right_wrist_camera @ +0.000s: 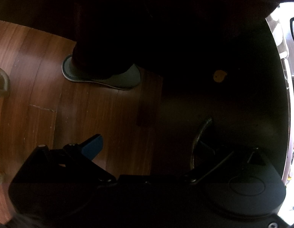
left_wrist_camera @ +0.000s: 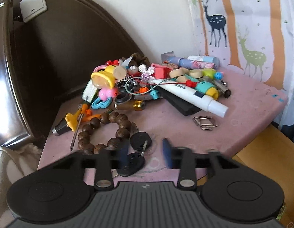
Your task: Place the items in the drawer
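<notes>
On my left wrist view, a screwdriver (left_wrist_camera: 76, 131) with a yellow handle lies at the left edge of the pink bench (left_wrist_camera: 247, 102), and just right of it sits a wooden bead bracelet (left_wrist_camera: 101, 131). My left claw (left_wrist_camera: 146, 153) hangs low over the near edge, its blue pads set wide apart and holding nothing; black keys (left_wrist_camera: 136, 152) lie on the bench between them, near the left pad. Further back is a heap of small toys and clips, with a white tube (left_wrist_camera: 192, 96) slanting out of it, and metal clips (left_wrist_camera: 204, 122) lie alone to the right. In my right wrist view, the right claw (right_wrist_camera: 147, 146) is spread wide beside a dark cabinet front with a curved handle (right_wrist_camera: 201, 133), above a wooden floor (right_wrist_camera: 33, 76) and a slippered foot (right_wrist_camera: 116, 77). I cannot tell whether that front is the drawer.
</notes>
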